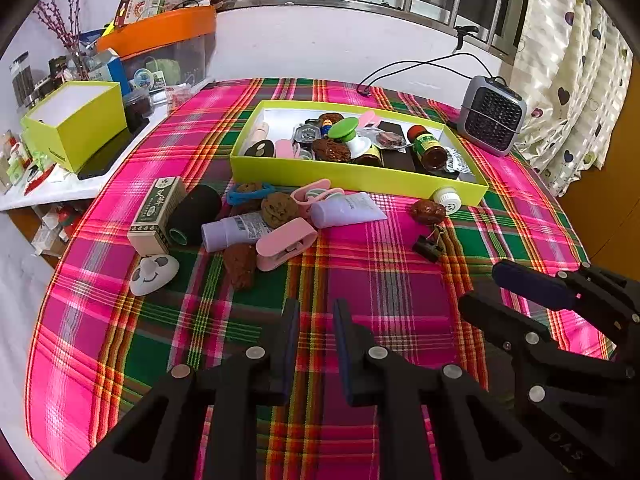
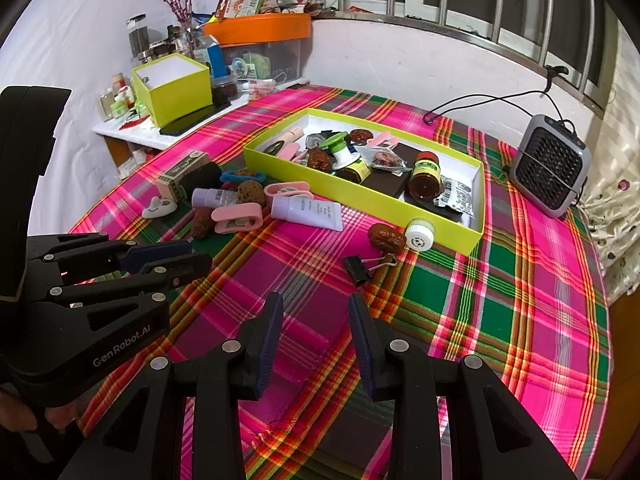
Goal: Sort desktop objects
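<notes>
A big bright checked cloth (image 2: 500,280) covers the table. The yellow-green tray (image 2: 360,196) sits far back, half full. Little things lie beside it. The left gripper (image 1: 316,320) is pinched nearly together on nothing. The right gripper (image 2: 316,316) has its fingers apart, also on nothing.

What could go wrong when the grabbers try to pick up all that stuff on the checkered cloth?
The pile is crowded: pulling out one tube could knock the pink clip or brown nuts aside. The small white bottle lies on its side against the yellow tray and might roll away when touched. The black binder clip is small and flat, so it may slip from the fingers.
</notes>
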{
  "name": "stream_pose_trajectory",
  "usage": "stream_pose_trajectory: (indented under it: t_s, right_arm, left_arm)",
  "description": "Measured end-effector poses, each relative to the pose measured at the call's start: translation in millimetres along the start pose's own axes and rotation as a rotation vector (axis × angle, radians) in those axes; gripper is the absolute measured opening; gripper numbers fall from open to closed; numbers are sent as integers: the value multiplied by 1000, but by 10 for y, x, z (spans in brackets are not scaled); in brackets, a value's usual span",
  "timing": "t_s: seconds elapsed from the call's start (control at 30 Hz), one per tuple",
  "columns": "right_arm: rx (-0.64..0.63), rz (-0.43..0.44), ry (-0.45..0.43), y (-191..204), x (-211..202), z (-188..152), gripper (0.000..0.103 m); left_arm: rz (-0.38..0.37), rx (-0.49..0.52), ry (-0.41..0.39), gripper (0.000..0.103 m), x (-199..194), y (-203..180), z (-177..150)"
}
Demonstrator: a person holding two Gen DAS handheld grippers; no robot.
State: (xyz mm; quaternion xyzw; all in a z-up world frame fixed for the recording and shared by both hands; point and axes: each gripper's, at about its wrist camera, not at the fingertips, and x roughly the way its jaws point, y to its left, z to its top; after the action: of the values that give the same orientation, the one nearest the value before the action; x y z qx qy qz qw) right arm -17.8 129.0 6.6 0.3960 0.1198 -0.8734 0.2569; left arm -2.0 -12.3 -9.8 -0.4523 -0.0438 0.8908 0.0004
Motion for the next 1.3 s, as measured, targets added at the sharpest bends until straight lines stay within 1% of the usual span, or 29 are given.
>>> stream_pose_trajectory:
  t_s: [0.17,0.33,0.43,0.53,0.7,0.93,1.3]
  right_arm:
    - [3,3,-2,5,-11,0,36]
    - [8,7,-2,-3,-10,-2,36]
    - [13,10,-3,-13,-8,-4,36]
    - [15,13,-3,-19,-5,-2,36]
    - [19,17,-4,-21,10,2,36]
    - [35,30,-5,-37,36,11,36]
    - [58,49,-13,-65,70,29,36]
  left_arm:
    - [-18,6,-3,17,0,-32,-14]
    - [-15,1,-19,17,-19,-23,-10]
    - [4,0,-23,17,-19,-15,-5]
    - [-22,-7,-12,17,12,9,-10]
    - [-46,3,-17,17,32,0,-34]
    - [-116,8,-30,17,58,24,-39]
    - [-95,24,-37,16,53,110,-10]
